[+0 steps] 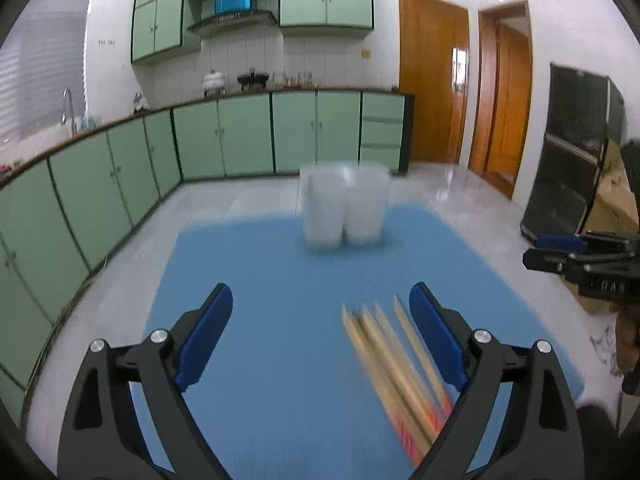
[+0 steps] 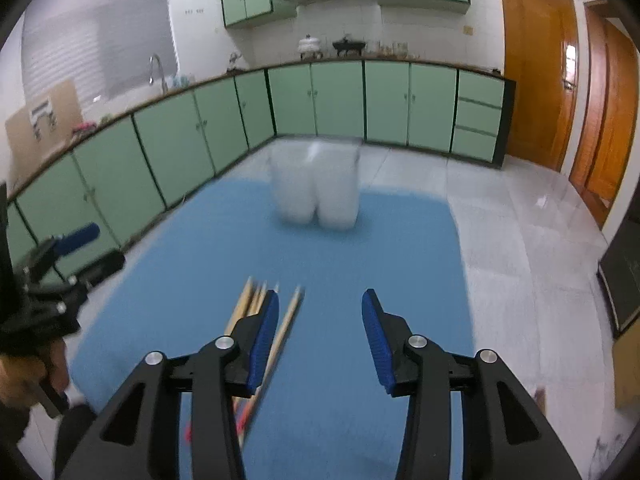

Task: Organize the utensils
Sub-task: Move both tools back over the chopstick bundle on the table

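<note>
Chopsticks (image 1: 394,364) on mat (image 1: 280,280), beside left gripper (image 1: 320,300) right finger.

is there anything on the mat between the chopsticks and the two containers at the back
Nothing visible. The bundle of wooden chopsticks lies near both open grippers, and only bare blue mat stretches from their tips to the two translucent white plastic containers standing side by side at the far edge. Motion blur could hide something very small.
</note>
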A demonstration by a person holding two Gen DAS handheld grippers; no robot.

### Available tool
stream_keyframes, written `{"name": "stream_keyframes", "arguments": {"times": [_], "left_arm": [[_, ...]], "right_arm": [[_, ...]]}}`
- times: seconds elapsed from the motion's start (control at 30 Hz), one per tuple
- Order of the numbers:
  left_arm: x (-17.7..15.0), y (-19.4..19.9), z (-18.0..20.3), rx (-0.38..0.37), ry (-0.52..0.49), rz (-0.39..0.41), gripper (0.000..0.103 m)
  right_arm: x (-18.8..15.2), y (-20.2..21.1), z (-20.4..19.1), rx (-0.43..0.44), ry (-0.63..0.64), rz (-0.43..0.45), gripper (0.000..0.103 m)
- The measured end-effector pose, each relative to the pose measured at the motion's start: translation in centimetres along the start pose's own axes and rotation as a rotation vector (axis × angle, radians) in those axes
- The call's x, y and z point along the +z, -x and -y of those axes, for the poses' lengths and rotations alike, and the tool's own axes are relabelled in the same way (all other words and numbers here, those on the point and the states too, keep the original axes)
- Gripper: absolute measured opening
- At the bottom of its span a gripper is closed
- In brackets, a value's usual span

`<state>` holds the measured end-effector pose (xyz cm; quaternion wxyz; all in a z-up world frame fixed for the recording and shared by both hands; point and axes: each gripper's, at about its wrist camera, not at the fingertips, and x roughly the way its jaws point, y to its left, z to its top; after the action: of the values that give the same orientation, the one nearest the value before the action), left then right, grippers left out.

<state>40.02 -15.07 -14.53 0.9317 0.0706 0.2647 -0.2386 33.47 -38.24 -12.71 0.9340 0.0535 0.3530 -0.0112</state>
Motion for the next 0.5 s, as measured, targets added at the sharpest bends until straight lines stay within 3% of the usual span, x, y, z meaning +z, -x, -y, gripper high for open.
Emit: {"name": "stream_keyframes", "arguments": {"times": [0.1,0.23,0.37,0.5], "left_arm": [[-6.3,1.6,0.1,-0.012,0.032,-0.08,0.087],[-11.4,2.6,0.6,-0.027,0.037,-0.148,0.087],[-14.2,2.6,0.4,-0.029,0.075,-0.19,0.087],[-16.4,2.2,0.4,-0.015,0.088,-0.216,0.087]], "right_arm": [[-6.9,0.0,-1.8,-0.002,0.023,-0.049,0.043],[-13.8,0.2,-4.4,-0.019,0.073,-0.094,0.043],[-16.3,-0.7,-6.9,-0.045,0.159,-0.099,0.043],[-15.7,-1.6,-8.4,-0.07,0.184,-0.046,0.043]]}}
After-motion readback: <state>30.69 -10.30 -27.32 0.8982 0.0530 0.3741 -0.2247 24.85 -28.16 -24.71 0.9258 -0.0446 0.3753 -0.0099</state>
